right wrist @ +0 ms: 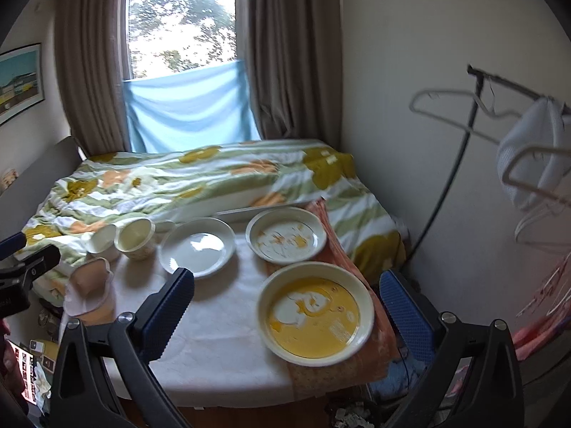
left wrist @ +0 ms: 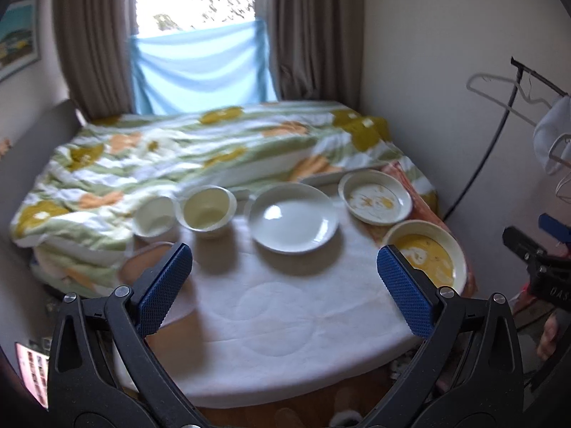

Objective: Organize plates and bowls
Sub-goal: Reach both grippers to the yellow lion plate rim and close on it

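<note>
1. Blue ribbed pads on both my grippers: left gripper point(left wrist: 284, 260) has jaws spread wide, nothing between; right gripper point(right wrist: 286, 292) likewise spread, hovering w/ the yellow-smeared bowl point(right wrist: 315, 317) framed between the jaws but not touched.
2. Dishes lie in a loose row, probably set out for sorting: two small cups point(left wrist: 207, 211), a clean white plate point(left wrist: 293, 217), a stained plate point(left wrist: 375, 198), then the yellow bowl nearest my right.
3. Likely plan: stack like w/ like; nothing stacked yet.
4. All rest on a white quilted pad point(right wrist: 214, 349) at the bed's foot; floral duvet point(left wrist: 178, 149) behind, window & curtains beyond.
</note>
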